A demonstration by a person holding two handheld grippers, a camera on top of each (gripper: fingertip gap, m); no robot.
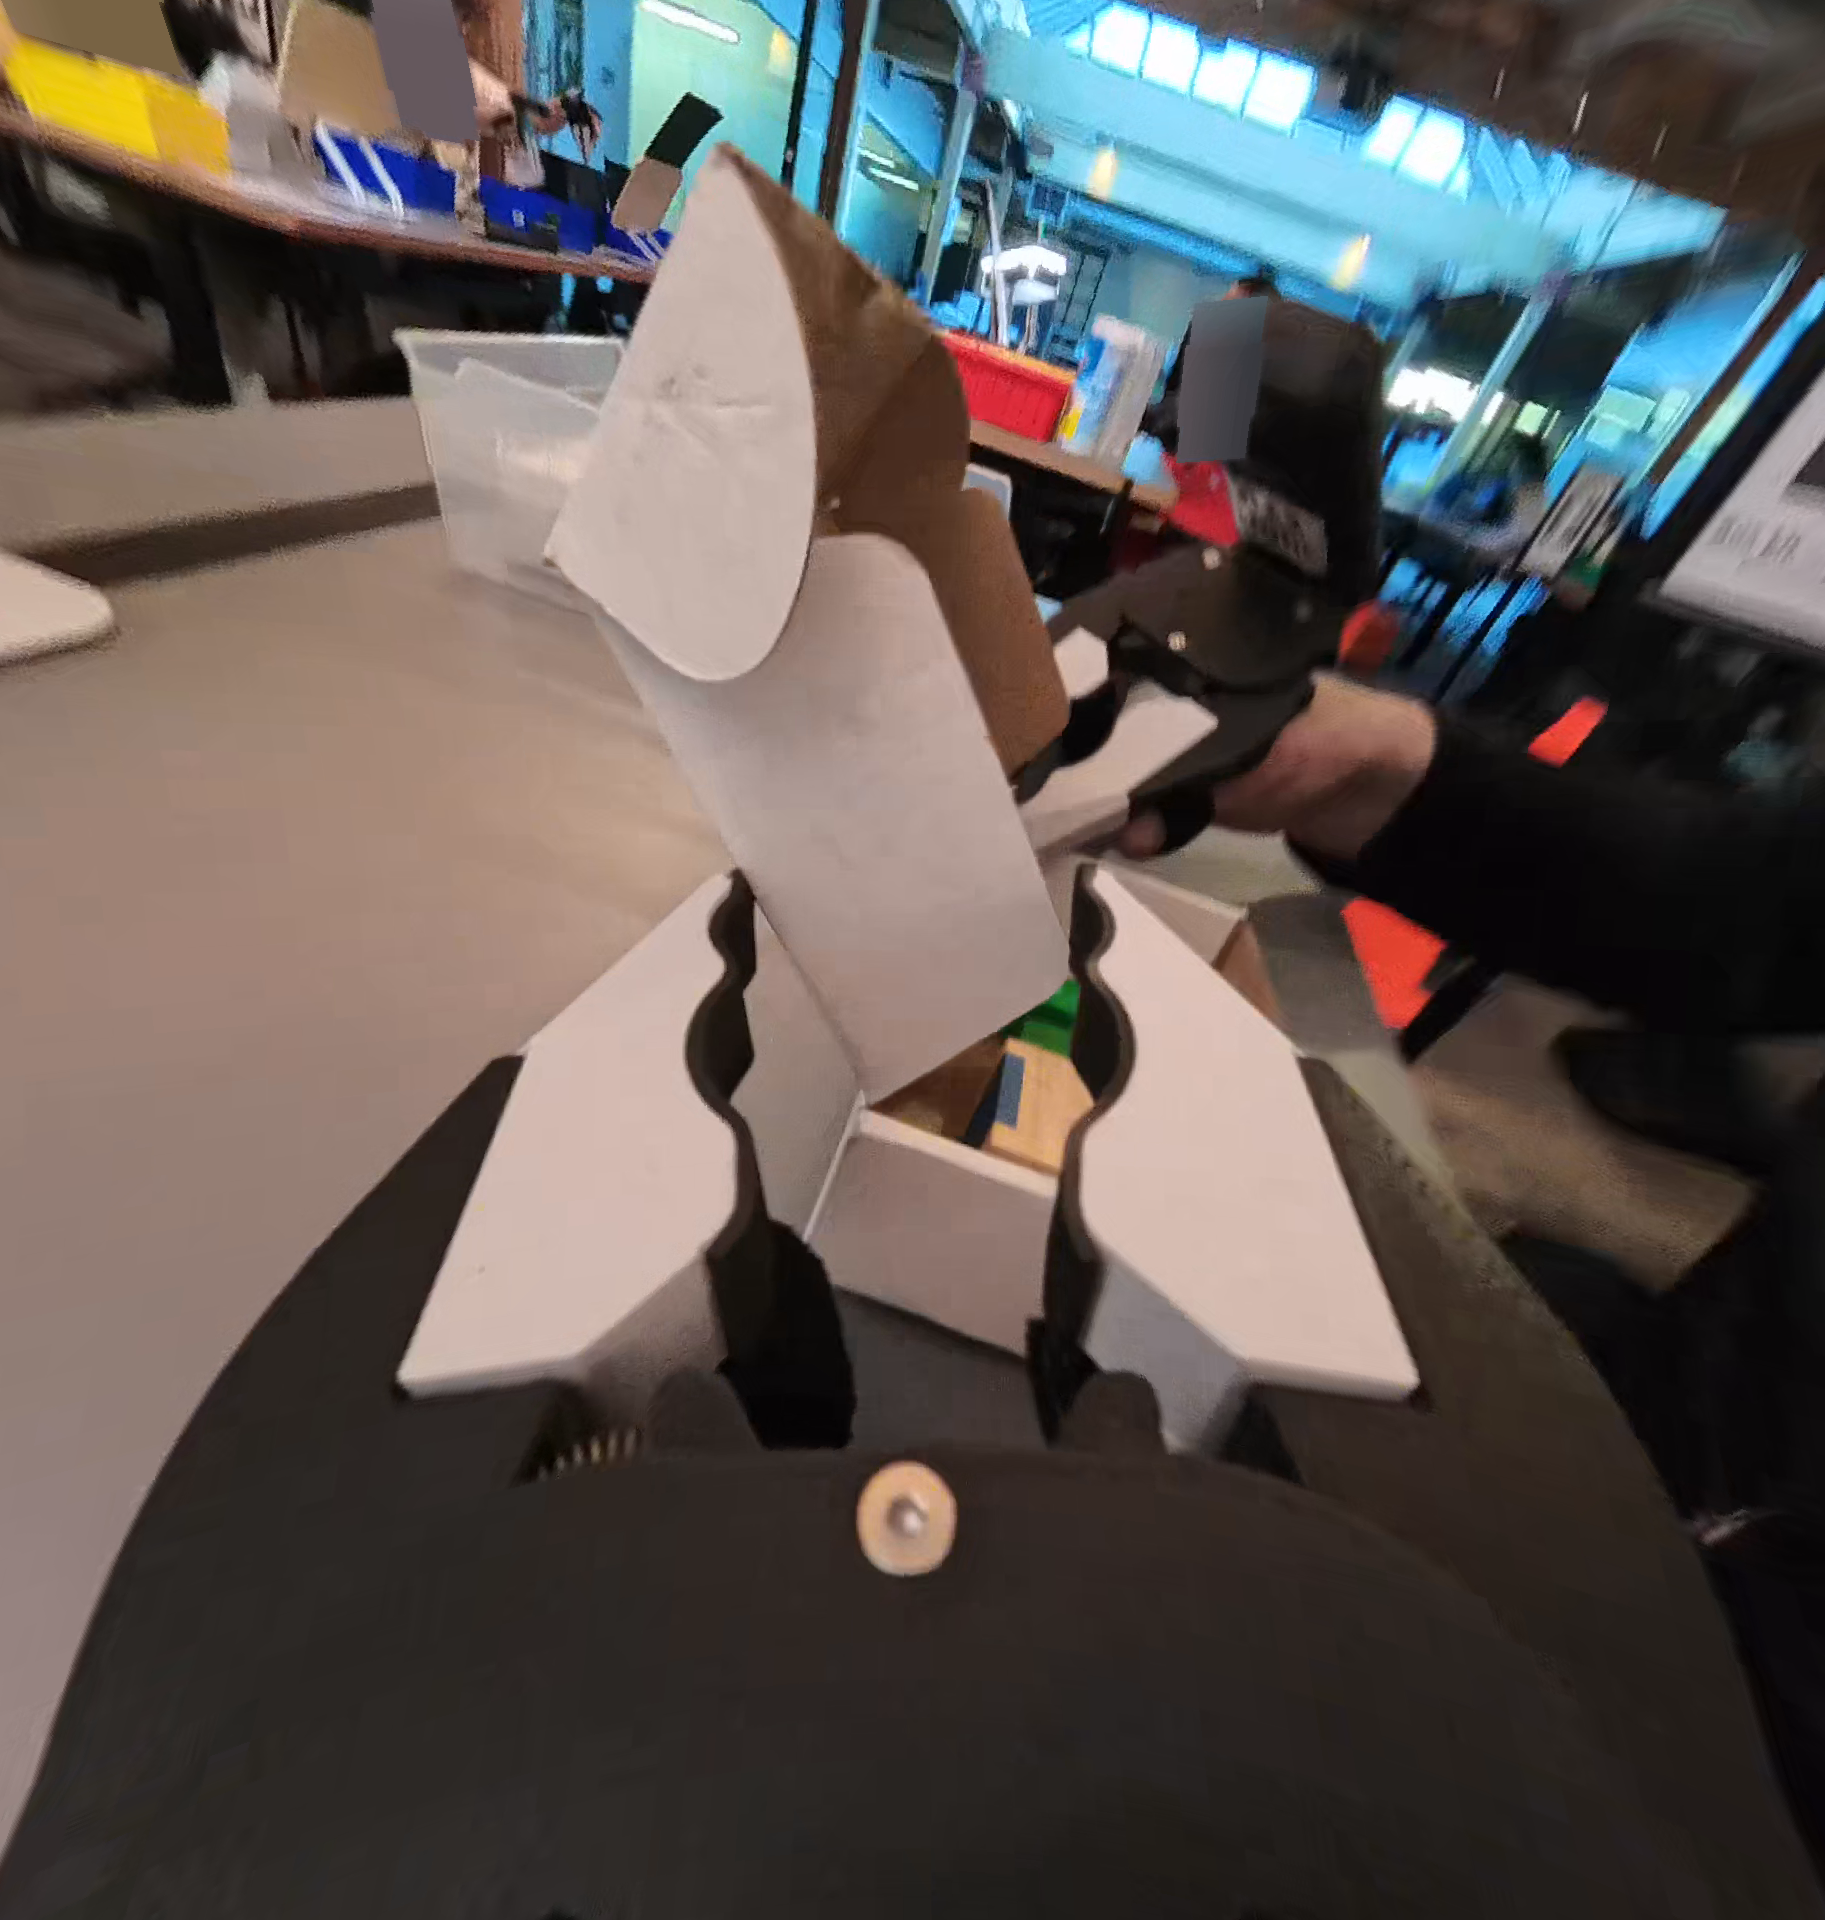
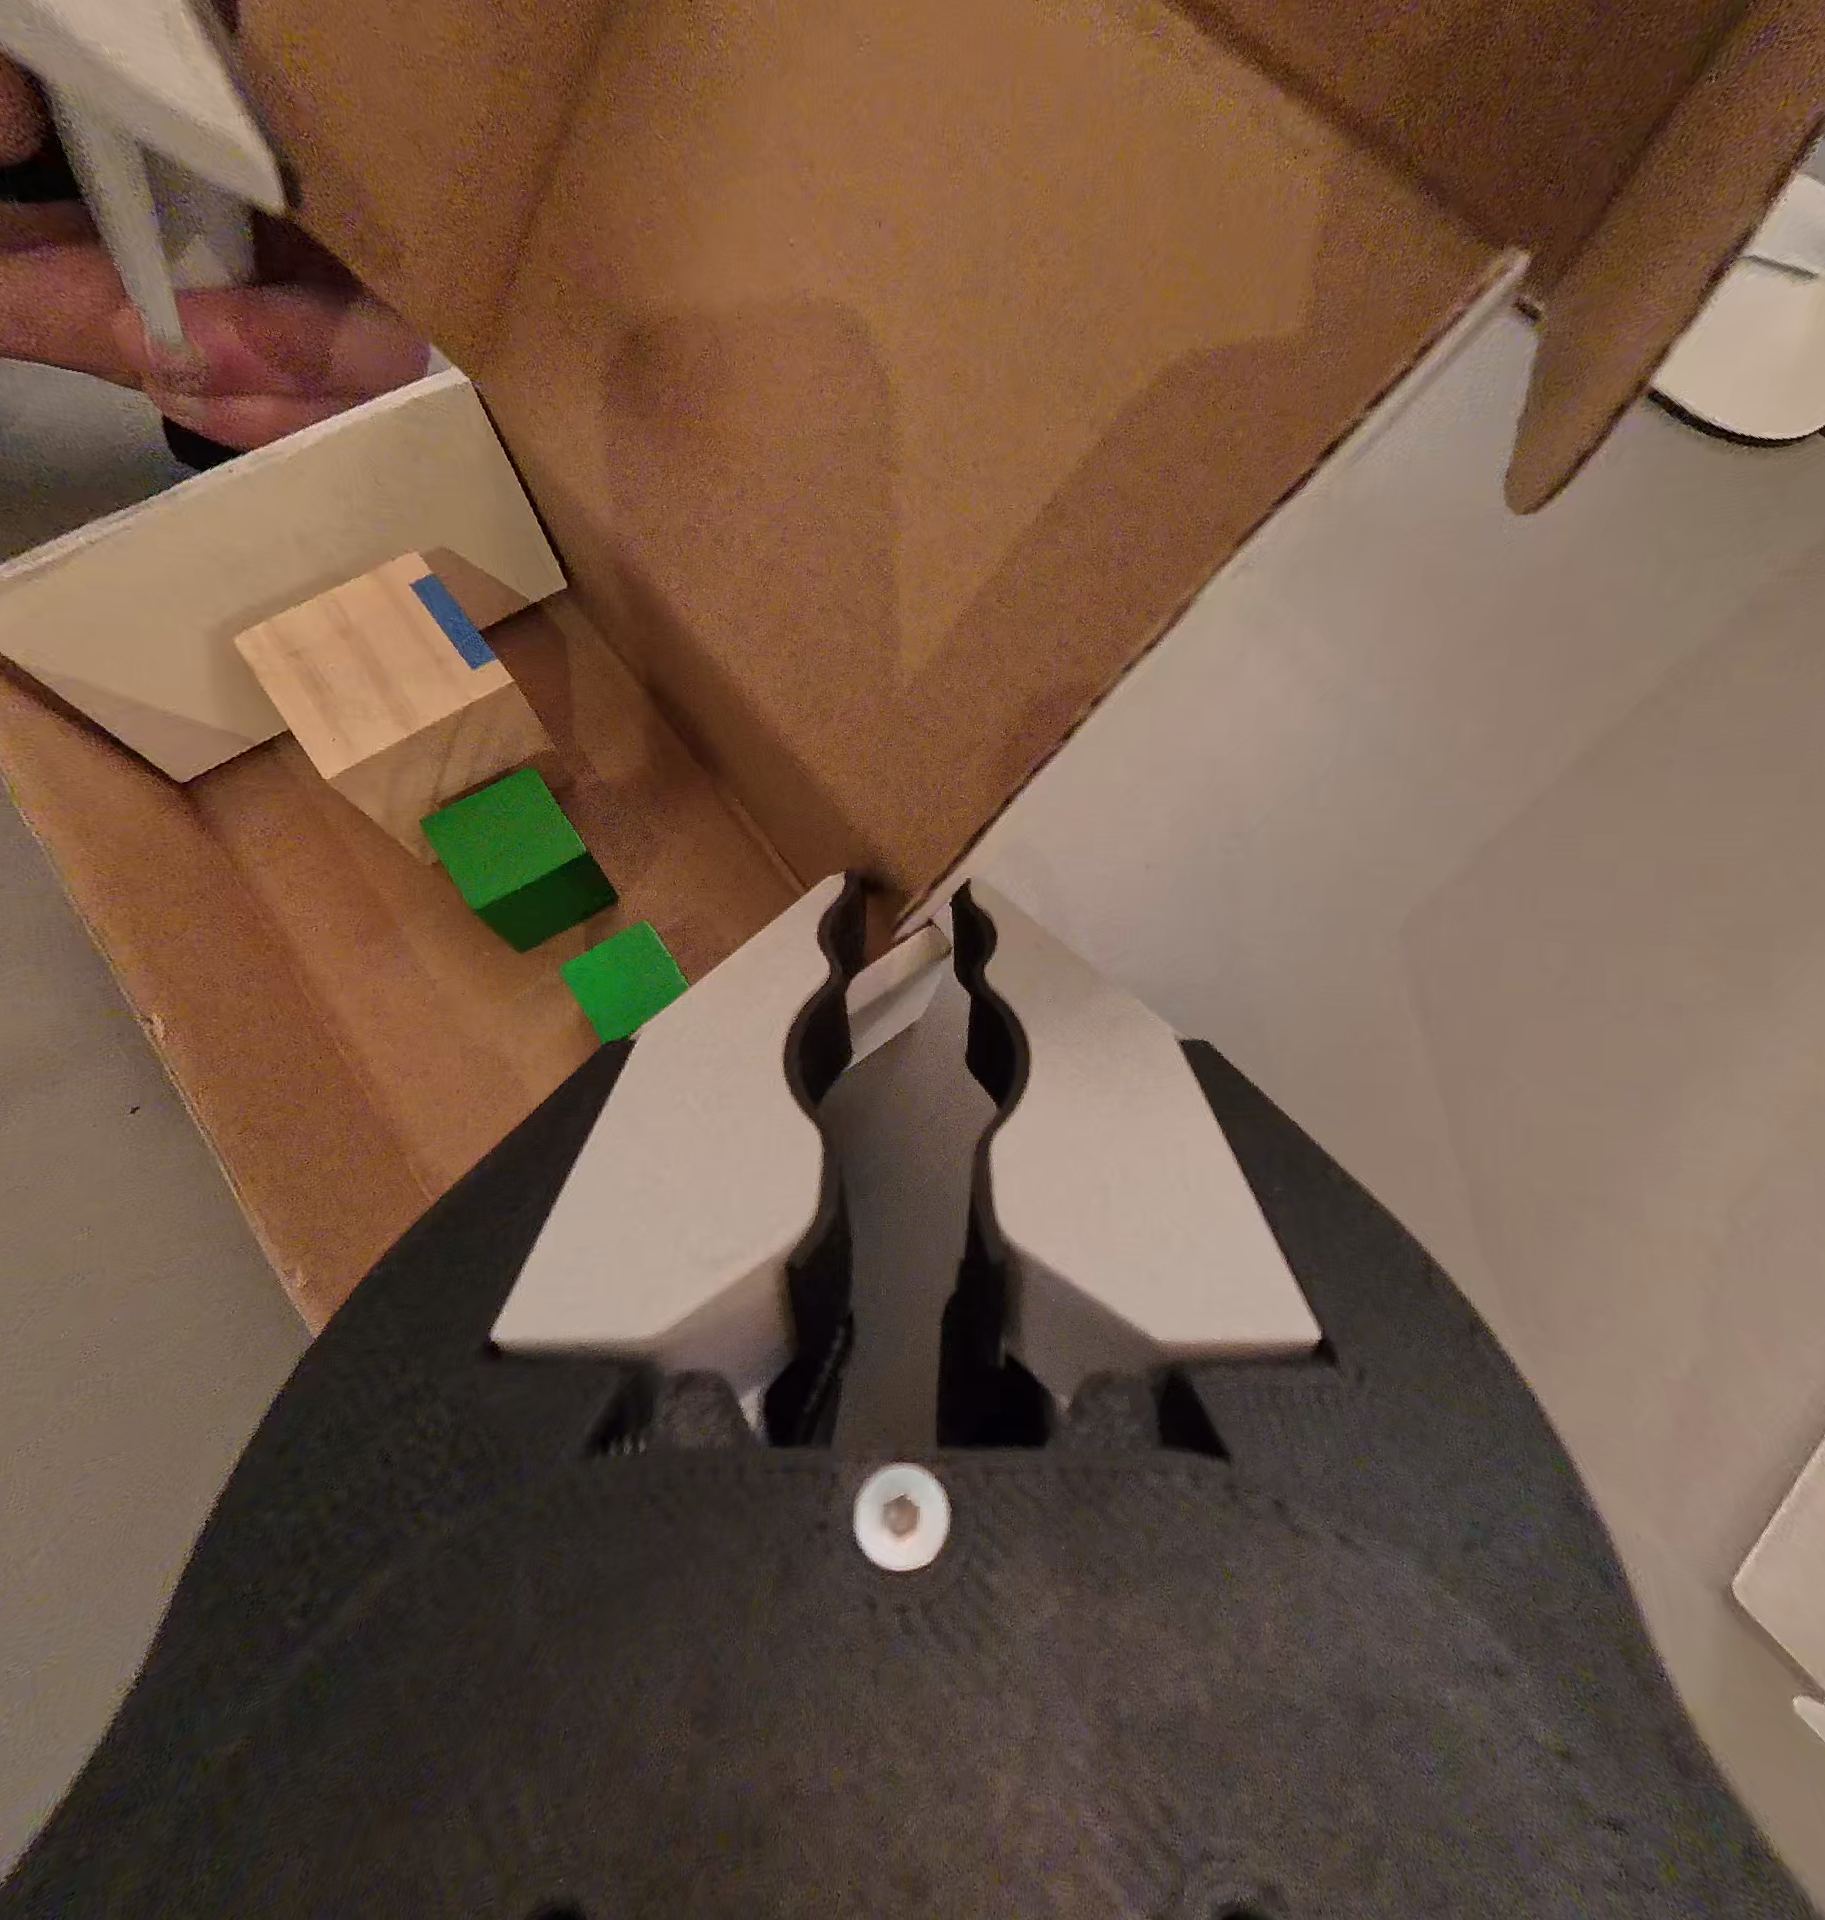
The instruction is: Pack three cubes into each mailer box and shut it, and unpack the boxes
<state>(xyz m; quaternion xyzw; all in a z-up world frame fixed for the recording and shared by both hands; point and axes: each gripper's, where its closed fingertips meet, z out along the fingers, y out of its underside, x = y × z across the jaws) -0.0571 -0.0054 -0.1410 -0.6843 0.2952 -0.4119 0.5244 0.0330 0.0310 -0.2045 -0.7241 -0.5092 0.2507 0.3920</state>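
Note:
A white mailer box (image 2: 212, 613) with a brown inside lies open on the grey table. In it are a wooden cube with a blue stripe (image 2: 388, 675) and two green cubes (image 2: 513, 852) (image 2: 622, 977). My right gripper (image 2: 906, 896) is shut on the corner of the raised lid (image 2: 887, 416). My left gripper (image 1: 913, 888) is open, with the lid's white flap (image 1: 866, 790) standing between its fingers and the box corner (image 1: 939, 1226) below. The wooden cube (image 1: 1038, 1107) and a green cube (image 1: 1053, 1013) show behind the flap. The right gripper (image 1: 1095, 727), held by a hand, shows beyond the lid.
A clear plastic bin (image 1: 503, 436) stands on the table behind the box. A white object (image 1: 14, 613) lies at the far left. White objects sit at the right (image 2: 1760, 312) (image 2: 1812, 1600). People and cluttered benches are in the background.

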